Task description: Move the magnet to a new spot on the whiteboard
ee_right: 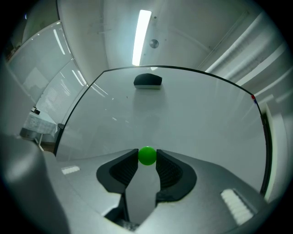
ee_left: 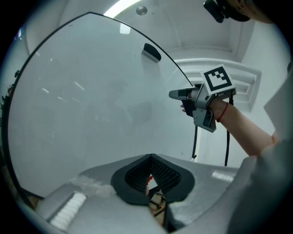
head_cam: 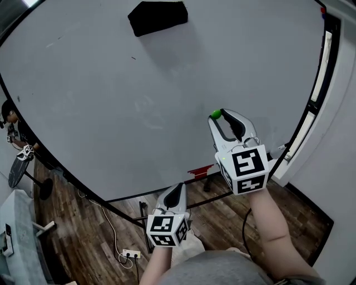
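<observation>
- Magnet [ee_right: 147, 155], a small green ball, sits pinched at the very tips of your right tongs [ee_right: 147, 159]. The ribbed pads press on it from both sides, and the jaws stand only as far apart as the ball is wide.
- From the head view, the right tongs [head_cam: 218, 116] reach towards the lower right part of the whiteboard [head_cam: 111, 111], with the magnet [head_cam: 216, 114] at their front end. No view settles whether the ball is touching the board or hanging just off it.
- Your left tongs [ee_left: 150, 176] are pressed together at the tips with nothing between them. They hang low, below the board's bottom edge [head_cam: 173, 195], well apart from the magnet and taking no part in the job.
- As for progress, you have the grip, so picking up looks done. What is left is to choose a bare spot, bring the ball flat against the board and spread the jaws so it sticks.
- Plenty of bare board lies to the left and above. The only other thing on it is the black eraser [head_cam: 158, 16], up near the top edge and far from your tongs.
</observation>
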Tool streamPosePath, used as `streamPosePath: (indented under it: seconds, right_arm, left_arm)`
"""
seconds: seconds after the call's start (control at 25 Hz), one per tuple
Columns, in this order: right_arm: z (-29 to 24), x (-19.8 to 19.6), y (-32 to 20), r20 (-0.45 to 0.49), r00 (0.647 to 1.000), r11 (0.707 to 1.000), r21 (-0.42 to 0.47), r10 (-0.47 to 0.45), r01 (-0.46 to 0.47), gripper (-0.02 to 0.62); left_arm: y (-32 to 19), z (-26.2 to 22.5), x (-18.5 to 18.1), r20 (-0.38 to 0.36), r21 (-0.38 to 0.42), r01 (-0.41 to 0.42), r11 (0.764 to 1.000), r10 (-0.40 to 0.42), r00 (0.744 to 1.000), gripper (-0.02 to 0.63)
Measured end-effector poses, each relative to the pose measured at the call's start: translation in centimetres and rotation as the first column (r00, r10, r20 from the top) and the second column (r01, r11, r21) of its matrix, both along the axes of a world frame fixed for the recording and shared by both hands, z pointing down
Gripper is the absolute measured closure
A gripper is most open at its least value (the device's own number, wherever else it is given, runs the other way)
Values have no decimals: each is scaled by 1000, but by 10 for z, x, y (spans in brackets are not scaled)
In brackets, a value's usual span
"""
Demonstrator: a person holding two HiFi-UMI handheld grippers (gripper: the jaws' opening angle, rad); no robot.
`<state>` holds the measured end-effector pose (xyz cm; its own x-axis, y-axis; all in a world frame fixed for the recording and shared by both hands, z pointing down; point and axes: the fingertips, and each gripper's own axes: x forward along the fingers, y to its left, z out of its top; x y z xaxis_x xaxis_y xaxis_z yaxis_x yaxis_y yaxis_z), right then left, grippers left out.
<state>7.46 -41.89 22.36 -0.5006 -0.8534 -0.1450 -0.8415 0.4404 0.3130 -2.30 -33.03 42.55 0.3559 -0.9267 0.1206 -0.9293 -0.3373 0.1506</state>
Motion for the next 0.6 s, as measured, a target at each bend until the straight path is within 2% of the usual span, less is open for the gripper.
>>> streamPosePath:
  seconds: [0.36,0.6]
  right_arm:
    - [12,12,32,7,1000,1000,-4,-16,16,472]
    - [24,20,51,9,1000,1000,-18,-20,20,471]
  left_arm:
    - [26,5,2,21,2,51,999,-51,998,601]
    - [43,5,6,0,-8,74,997,-74,997,601]
